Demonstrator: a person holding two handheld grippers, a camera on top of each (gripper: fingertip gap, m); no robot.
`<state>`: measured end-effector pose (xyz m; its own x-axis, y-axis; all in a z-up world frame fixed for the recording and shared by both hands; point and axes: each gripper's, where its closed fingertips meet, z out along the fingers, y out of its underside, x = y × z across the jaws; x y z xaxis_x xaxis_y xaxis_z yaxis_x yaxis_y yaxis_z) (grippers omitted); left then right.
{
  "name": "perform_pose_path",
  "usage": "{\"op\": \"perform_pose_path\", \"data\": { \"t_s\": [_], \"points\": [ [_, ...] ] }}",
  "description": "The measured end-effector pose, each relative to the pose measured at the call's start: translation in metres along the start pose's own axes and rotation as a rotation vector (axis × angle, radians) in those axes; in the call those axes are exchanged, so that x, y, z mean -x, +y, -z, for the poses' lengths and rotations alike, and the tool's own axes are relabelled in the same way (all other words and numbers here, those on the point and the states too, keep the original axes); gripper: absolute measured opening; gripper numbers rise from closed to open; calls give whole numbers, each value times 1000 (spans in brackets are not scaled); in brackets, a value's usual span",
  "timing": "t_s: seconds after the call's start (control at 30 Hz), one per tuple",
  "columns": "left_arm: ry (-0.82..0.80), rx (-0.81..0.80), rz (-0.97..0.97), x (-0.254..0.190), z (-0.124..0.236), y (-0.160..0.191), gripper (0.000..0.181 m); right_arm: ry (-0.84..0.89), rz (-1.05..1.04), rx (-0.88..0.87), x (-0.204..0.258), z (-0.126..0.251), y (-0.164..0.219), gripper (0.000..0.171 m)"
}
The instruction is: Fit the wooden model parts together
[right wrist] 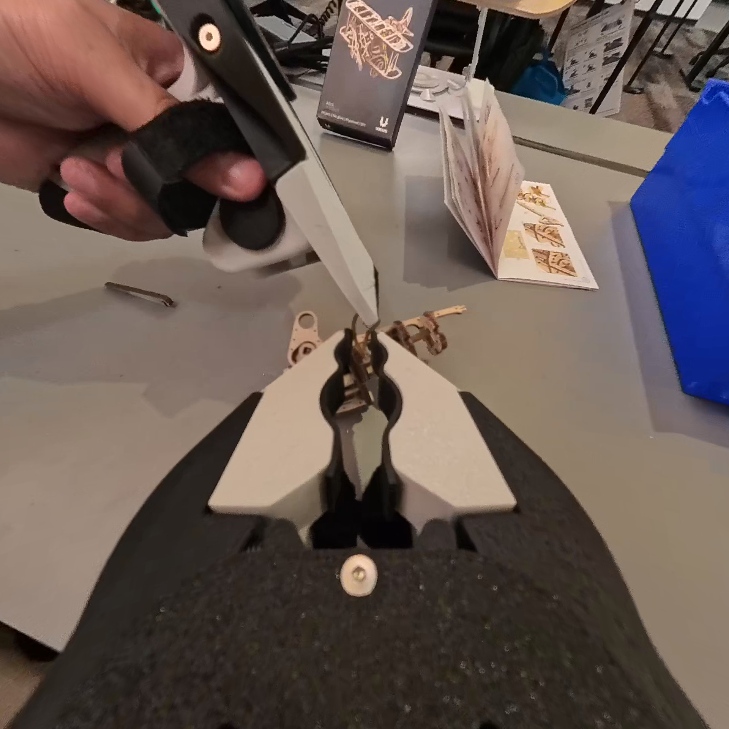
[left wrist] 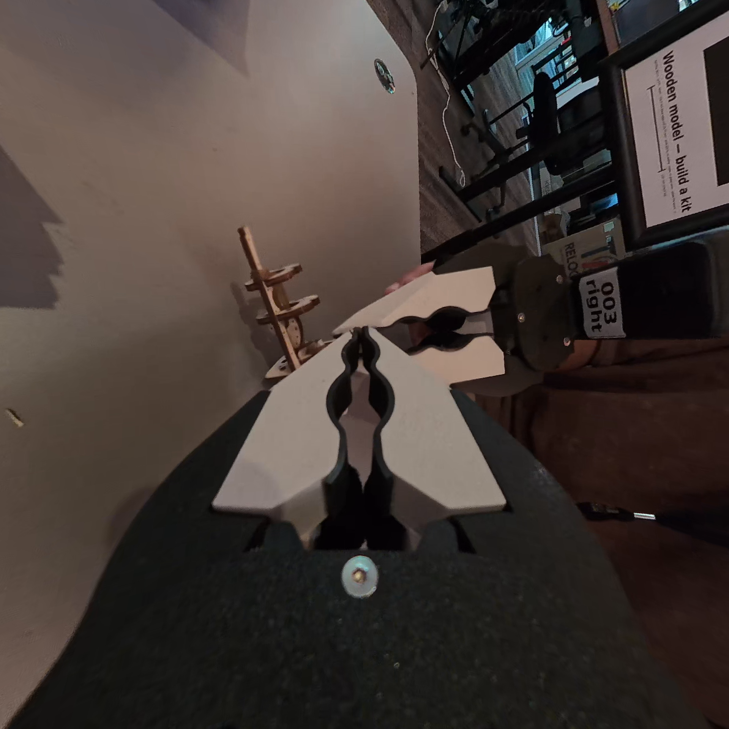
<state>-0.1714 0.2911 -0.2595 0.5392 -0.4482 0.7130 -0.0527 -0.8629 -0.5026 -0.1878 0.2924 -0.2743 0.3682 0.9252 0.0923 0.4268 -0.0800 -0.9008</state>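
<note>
Wooden model: pale laser-cut plywood, ring-shaped discs on a slotted spine, lying on the grey table just beyond both gripper tips. Right gripper pinches one end of it. Left gripper has tips nearly together around something thin and dark, cannot tell what. The right gripper's fingers hide the model's near end. Flat wooden plate lies beside it, partly covered.

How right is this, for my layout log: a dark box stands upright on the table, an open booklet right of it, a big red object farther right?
Wrong in one respect: the right wrist view shows the object is blue, not red. The dark box stands upright on the table, the open booklet right of it.
</note>
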Motion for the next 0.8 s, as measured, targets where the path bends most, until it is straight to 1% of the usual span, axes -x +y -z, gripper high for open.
{"op": "perform_pose_path", "data": {
  "t_s": [0.17, 0.33, 0.4, 0.47, 0.53, 0.67, 0.73, 0.8],
  "points": [
    [12, -5, 11, 0, 0, -1, 0, 12, 14, -4, -1, 0, 0, 2],
    [18, -15, 28, 0, 1, -2, 0, -12, -25, -8, 0, -2, 0, 11],
    [23, -14, 32, 0, 0, -2, 0, -9, -26, -8, 0, -2, 0, 9],
    [21, -15, 36, 0, -1, -2, 0, 5, -17, -7, -2, -2, 0, 2],
    [18, -20, 39, 1, -1, -2, 0, 7, -14, -4, -3, -2, 0, 0],
    [11, -23, 37, 3, 2, -3, 0, -31, -25, -1, 0, -1, 0, 0],
    [3, -14, 0, 3, 6, -4, 0, -68, -33, 21, 2, -1, 3, 0],
    [-7, -36, -57, 1, 13, -13, 6, -109, -72, 36, 3, 0, 6, 0]
  ]
}}
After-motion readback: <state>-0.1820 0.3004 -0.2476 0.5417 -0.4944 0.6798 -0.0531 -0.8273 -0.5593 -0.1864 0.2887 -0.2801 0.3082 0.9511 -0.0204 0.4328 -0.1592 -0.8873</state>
